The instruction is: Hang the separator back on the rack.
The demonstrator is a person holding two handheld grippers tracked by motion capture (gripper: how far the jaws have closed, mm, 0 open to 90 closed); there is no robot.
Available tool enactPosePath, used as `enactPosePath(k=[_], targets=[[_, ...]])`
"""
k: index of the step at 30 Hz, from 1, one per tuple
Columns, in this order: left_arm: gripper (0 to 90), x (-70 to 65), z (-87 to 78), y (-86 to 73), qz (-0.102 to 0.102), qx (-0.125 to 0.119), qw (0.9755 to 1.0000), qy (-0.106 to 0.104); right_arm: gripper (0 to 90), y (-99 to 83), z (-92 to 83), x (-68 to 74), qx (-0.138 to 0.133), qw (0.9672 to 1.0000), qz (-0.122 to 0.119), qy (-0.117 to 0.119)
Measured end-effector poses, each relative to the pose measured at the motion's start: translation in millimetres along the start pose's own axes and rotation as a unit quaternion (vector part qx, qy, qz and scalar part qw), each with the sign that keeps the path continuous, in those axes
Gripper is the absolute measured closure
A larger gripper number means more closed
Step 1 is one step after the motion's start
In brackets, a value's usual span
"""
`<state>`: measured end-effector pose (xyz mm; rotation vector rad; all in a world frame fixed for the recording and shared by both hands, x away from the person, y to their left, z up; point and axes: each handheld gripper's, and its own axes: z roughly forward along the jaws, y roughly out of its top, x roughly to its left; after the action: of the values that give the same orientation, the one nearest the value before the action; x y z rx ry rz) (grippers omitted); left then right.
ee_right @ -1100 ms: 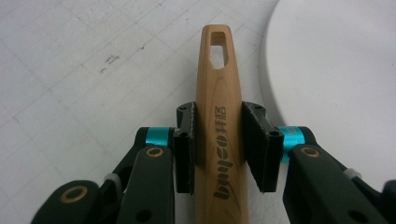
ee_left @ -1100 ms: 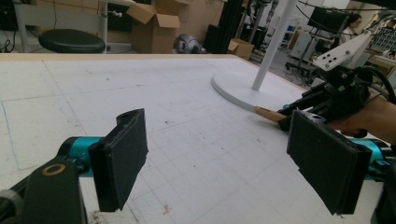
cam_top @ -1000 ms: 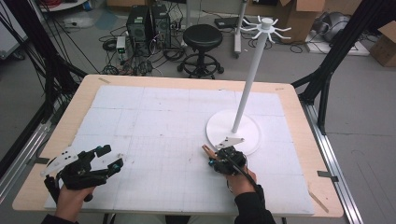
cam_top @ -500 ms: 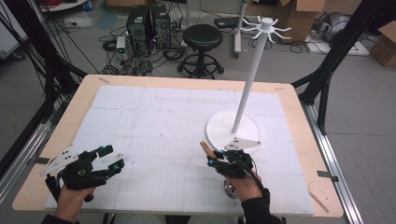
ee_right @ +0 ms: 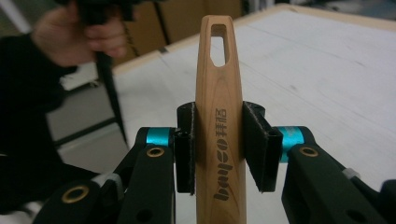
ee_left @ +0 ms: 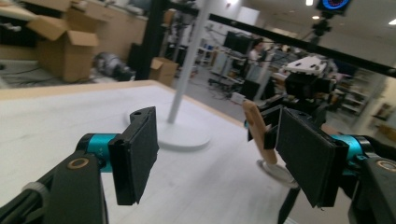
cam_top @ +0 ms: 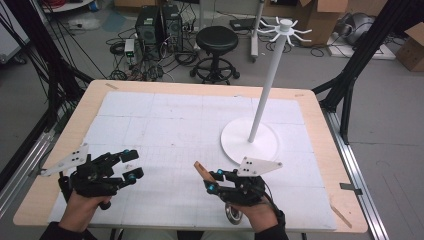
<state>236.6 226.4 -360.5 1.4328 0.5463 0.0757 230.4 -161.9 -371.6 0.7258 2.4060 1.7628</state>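
From above I see the white table mat (cam_top: 165, 125), my left gripper (cam_top: 131, 165) gaping, touching nothing, the white stand (cam_top: 250, 141) just beyond my right gripper (cam_top: 209, 180). My left gripper view shows my own pads (ee_left: 137, 154) wide apart. My right gripper view has both pads (ee_right: 255, 144) clamped on the wooden handle (ee_right: 219, 126).

Right gripper (cam_top: 214, 181) grips wooden handle (cam_top: 203, 171) near stand base (cam_top: 250, 140).

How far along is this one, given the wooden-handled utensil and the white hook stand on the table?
Done: the right hand-held gripper is shut on the wooden handle, whose metal end shows at the table's near edge. In hand: carrying it. Left, probably: hanging it by the handle's slot on the white hook stand, whose hooks look bare. The left hand-held gripper is open and idle.
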Motion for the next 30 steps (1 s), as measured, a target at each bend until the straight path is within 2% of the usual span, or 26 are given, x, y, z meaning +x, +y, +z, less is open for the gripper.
enactPosePath(k=[5,7,8,9,11,15,19,24,30], targets=[[28.1,-11.5,27.3,11.3,0.005,0.002,0.9983,-0.058,66.8,5.8,5.4,10.2,-0.035,0.9983,-0.010,0.046],[27.5,-16.7,35.3,14.1,0.006,0.008,0.9973,-0.073,66.9,7.3,7.1,14.0,-0.042,0.9973,-0.014,0.058],[27.5,-19.7,38.3,14.4,0.004,0.010,0.9968,-0.080,66.8,8.2,9.1,17.9,-0.048,0.9960,-0.020,0.073],[27.5,-22.0,40.5,14.1,0.005,0.014,0.9959,-0.089,66.8,8.2,9.1,17.9,-0.048,0.9960,-0.020,0.073],[29.3,-27.0,44.2,11.8,0.003,0.021,0.9941,-0.106,66.9,9.5,12.8,23.6,-0.057,0.9941,-0.027,0.089],[29.9,-32.4,50.2,8.4,0.008,0.032,0.9916,-0.125,66.9,11.0,17.7,29.1,-0.064,0.9919,-0.029,0.106],[32.2,-35.4,53.3,6.4,0.003,0.035,0.9892,-0.142,66.8,10.9,23.1,34.7,-0.064,0.9897,-0.034,0.123],[39.6,-36.8,57.5,2.1,-0.002,0.042,0.9863,-0.160,66.9,11.2,26.3,37.6,-0.074,0.9870,-0.033,0.139],[55.1,-38.5,59.7,-1.3,-0.004,0.037,0.9828,-0.181,66.8,11.2,27.1,39.2,-0.079,0.9849,-0.029,0.151]])
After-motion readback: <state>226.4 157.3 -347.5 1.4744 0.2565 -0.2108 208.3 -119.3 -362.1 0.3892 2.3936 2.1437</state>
